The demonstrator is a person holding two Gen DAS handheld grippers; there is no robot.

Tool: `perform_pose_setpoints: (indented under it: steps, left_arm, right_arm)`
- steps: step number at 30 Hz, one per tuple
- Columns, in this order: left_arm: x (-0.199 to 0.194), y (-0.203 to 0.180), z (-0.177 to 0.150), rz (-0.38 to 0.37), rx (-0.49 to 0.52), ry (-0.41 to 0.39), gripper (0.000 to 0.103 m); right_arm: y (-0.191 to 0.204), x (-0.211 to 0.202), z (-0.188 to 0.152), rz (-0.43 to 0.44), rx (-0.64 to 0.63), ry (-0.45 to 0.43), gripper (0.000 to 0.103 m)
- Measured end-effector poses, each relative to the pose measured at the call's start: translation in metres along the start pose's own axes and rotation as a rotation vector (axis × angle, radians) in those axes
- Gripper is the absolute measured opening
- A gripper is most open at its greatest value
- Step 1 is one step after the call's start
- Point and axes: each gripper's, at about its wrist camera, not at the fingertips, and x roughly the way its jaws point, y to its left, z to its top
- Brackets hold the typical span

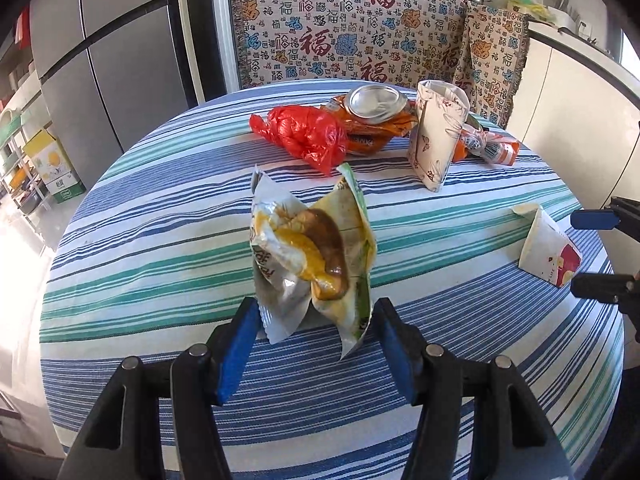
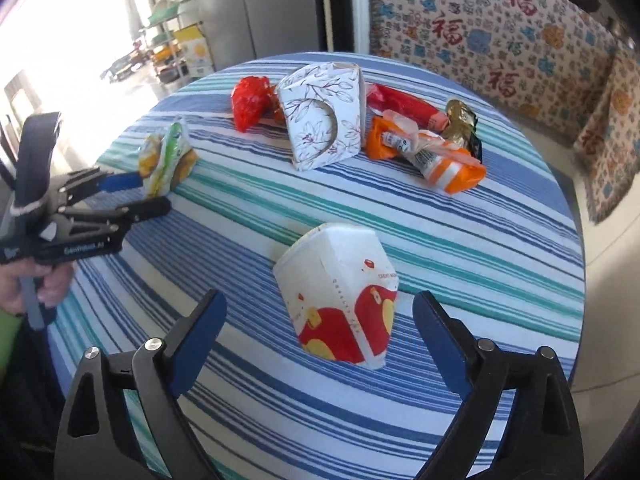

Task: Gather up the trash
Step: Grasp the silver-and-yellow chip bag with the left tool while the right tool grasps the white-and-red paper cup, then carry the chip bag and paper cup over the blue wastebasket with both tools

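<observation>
A crumpled green and yellow snack wrapper (image 1: 312,256) stands on the striped tablecloth (image 1: 160,264), its lower end between the fingers of my left gripper (image 1: 316,316), which is open around it. It also shows in the right wrist view (image 2: 168,158) with the left gripper (image 2: 154,192) at it. A crushed white and red paper cup (image 2: 340,304) lies between the open fingers of my right gripper (image 2: 320,312), apart from both pads. The cup (image 1: 548,252) and right gripper (image 1: 592,252) show at the right edge of the left wrist view.
Further back lie a red plastic bag (image 1: 308,132), a crushed can (image 1: 376,102) on an orange wrapper, a floral paper box (image 1: 436,136) and an orange wrapped bundle (image 2: 432,156). A dark gold wrapper (image 2: 462,124) lies behind. A patterned sofa cover (image 1: 360,32) and a fridge (image 1: 112,60) stand beyond the table.
</observation>
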Motion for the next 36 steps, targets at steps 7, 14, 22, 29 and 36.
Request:
perform_pose_setpoints:
  steps: [7,14,22,29,36]
  left_arm:
    - [0.000,0.000,0.000,-0.003,-0.002,0.000,0.061]
    - [-0.002,0.003,-0.001,-0.019,0.012,0.018,0.061]
    - [-0.011,0.017,-0.006,-0.101,-0.006,0.036,0.061]
    - [0.000,0.007,0.012,-0.047,0.008,0.019,0.066]
    - [-0.004,0.014,0.020,-0.071,0.009,-0.019,0.072]
  right_arm:
    - [-0.002,0.017,-0.005,-0.047,0.015,0.030,0.036]
    - [0.008,0.010,-0.010,-0.090,0.218,-0.035,0.062]
    - [0.009,0.006,0.000,-0.081,0.110,0.003,0.077]
    - [0.007,0.019,0.019,-0.062,0.030,0.075,0.079]
    - [0.007,0.021,0.019,-0.034,0.021,0.097,0.078]
